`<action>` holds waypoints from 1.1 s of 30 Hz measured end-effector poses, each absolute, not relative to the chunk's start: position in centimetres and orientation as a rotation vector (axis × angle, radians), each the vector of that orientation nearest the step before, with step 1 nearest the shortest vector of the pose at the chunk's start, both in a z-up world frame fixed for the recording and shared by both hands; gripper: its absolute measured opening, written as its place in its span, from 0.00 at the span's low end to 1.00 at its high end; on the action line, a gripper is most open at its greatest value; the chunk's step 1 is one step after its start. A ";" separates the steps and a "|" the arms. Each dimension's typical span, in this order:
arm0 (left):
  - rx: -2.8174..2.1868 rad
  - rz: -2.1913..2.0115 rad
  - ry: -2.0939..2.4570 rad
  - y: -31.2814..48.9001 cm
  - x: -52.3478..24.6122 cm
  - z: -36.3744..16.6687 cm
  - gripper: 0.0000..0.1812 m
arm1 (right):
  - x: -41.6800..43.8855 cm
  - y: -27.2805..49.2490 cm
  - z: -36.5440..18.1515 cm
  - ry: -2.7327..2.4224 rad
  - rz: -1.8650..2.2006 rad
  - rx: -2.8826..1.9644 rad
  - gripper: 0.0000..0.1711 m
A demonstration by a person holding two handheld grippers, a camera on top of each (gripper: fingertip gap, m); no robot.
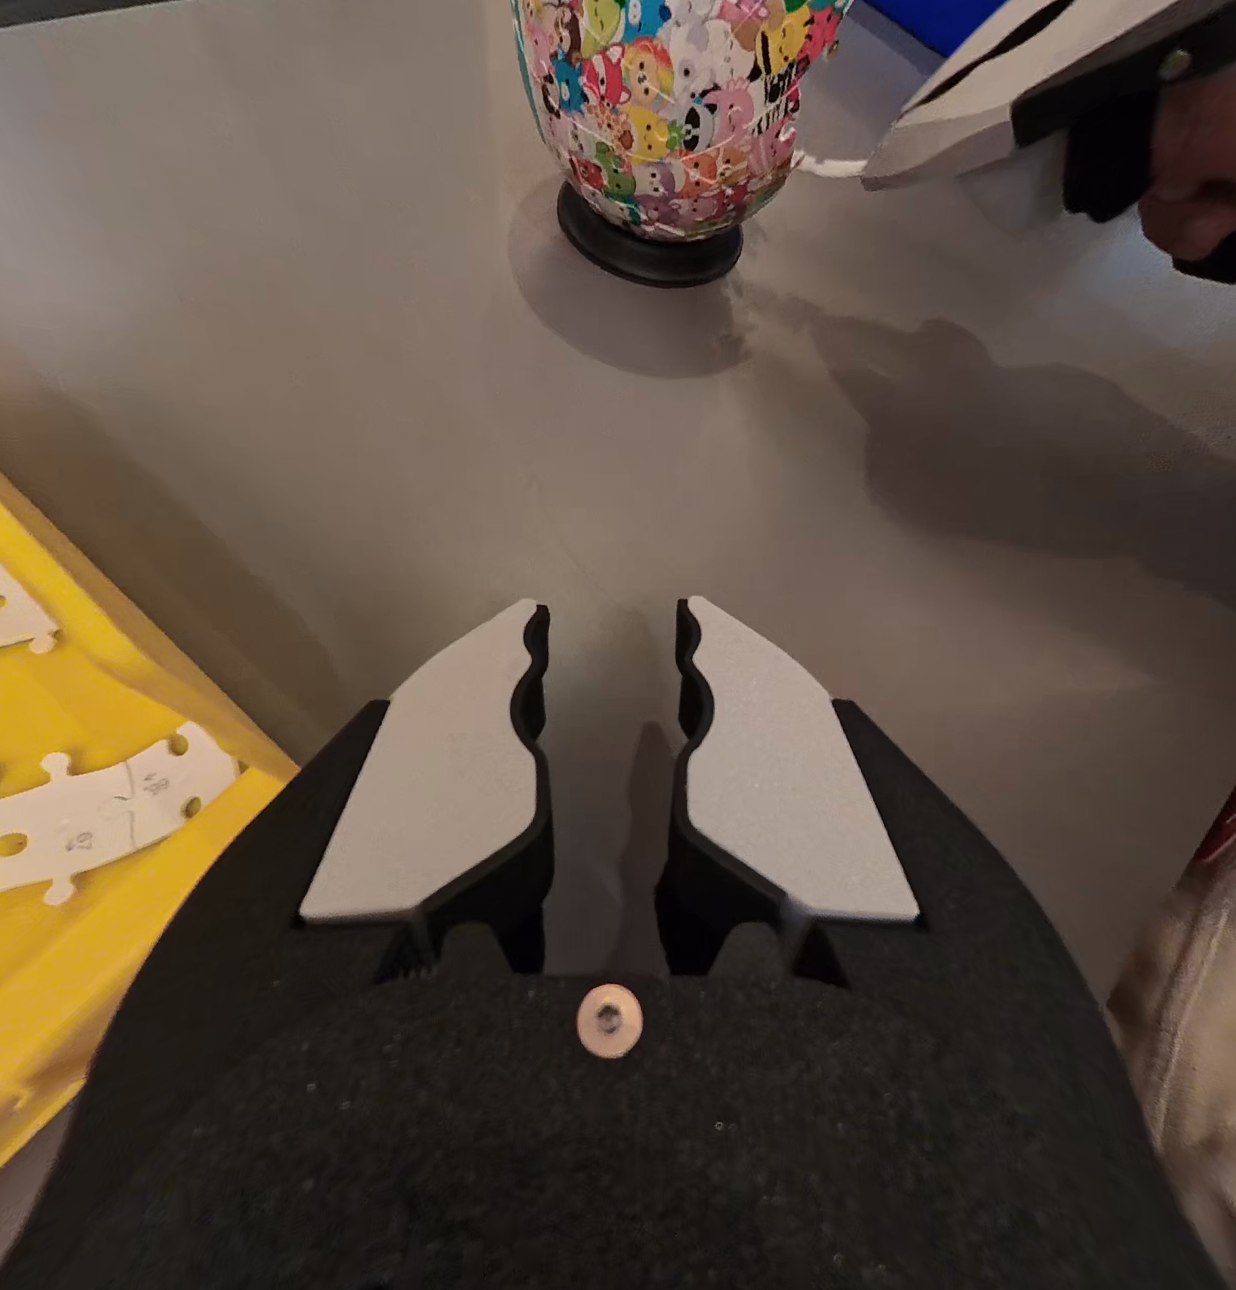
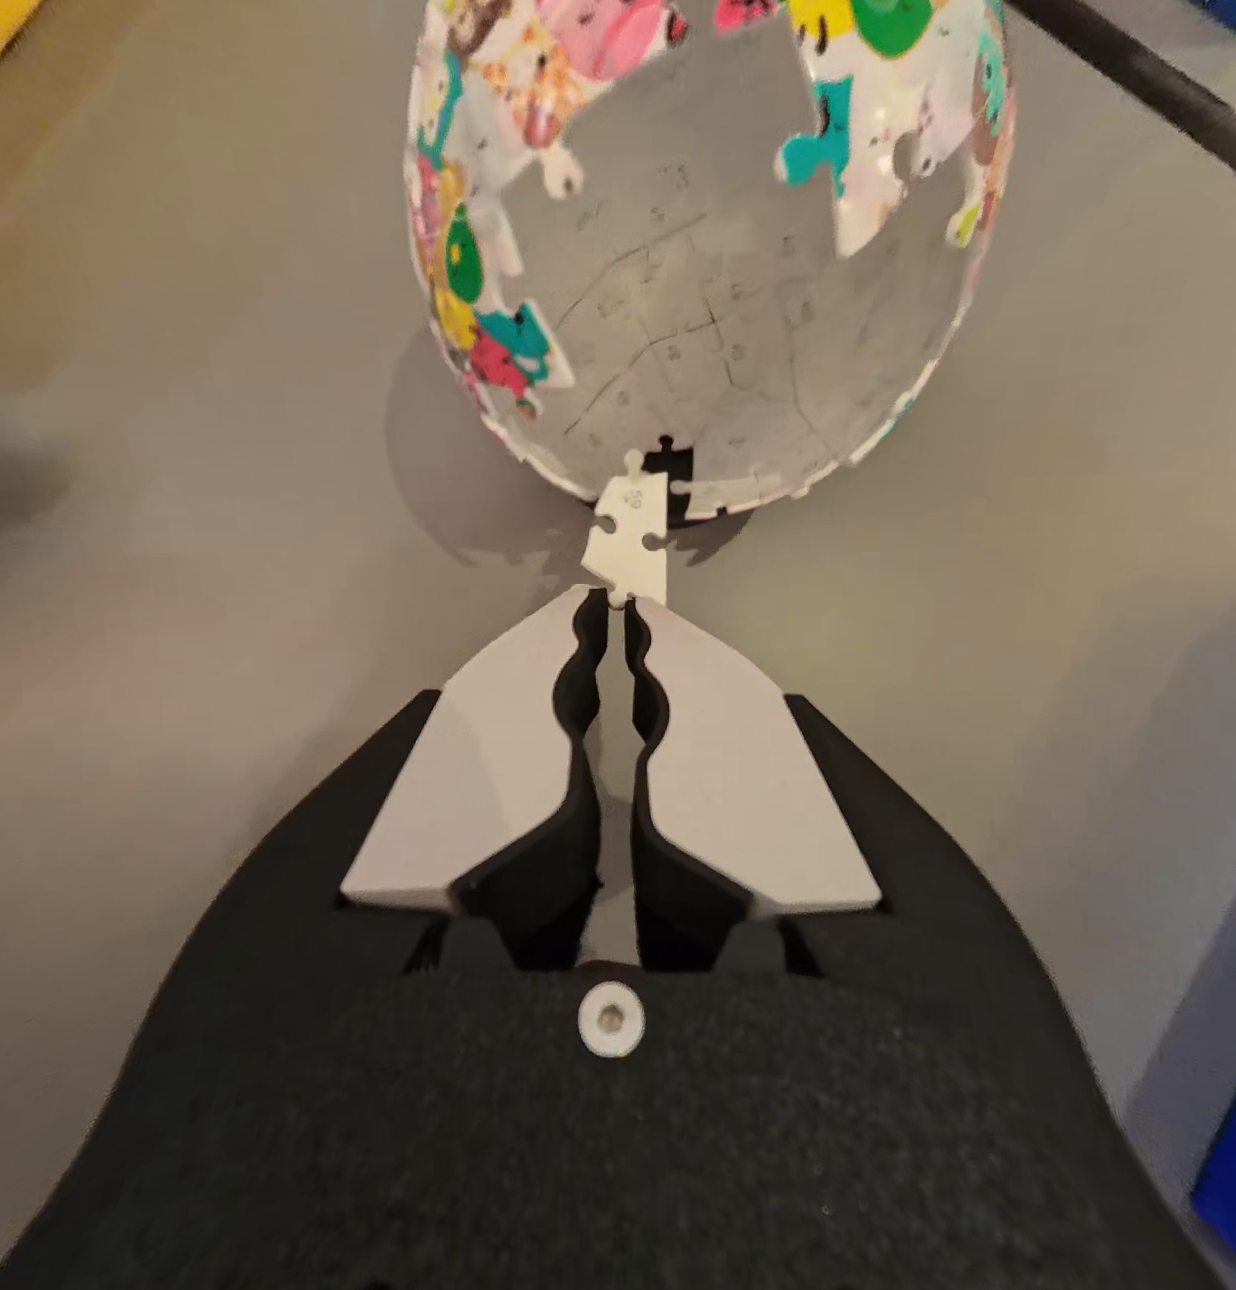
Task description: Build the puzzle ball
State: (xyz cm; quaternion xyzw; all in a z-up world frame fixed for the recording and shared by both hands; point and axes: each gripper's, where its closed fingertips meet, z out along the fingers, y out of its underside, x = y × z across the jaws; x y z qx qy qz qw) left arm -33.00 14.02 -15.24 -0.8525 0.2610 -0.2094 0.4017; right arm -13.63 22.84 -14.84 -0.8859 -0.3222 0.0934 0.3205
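the right tongs [image 2: 616,606] are pinched together on the bottom knob of a white puzzle piece [image 2: 629,541], blank side toward the camera, holding it upright with its top knob at the lower rim of the puzzle ball [image 2: 706,314], right by a piece-shaped notch where the dark stand shows through. the ball is partly built: a large opening faces this camera, showing the grey inner side of the far shell with its seam lines, framed by bright cartoon-printed pieces. the left tongs [image 1: 612,614] stand apart with nothing between them, hovering over the bare grey surface [image 1: 322,349], well short of the ball. from the left wrist view the ball [image 1: 671,112] sits on a black ring stand [image 1: 650,248], and the right tongs [image 1: 880,174] come in from the upper right. at the left edge lies a yellow tray [image 1: 50,977] holding loose white pieces [image 1: 106,817], blank side up, two of them joined.
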 end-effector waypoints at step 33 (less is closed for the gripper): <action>-2.097 -0.529 0.663 13.0 -34.1 -13.5 0.19 | -14.7 25.0 -16.0 -0.737 0.041 -2.514 0.03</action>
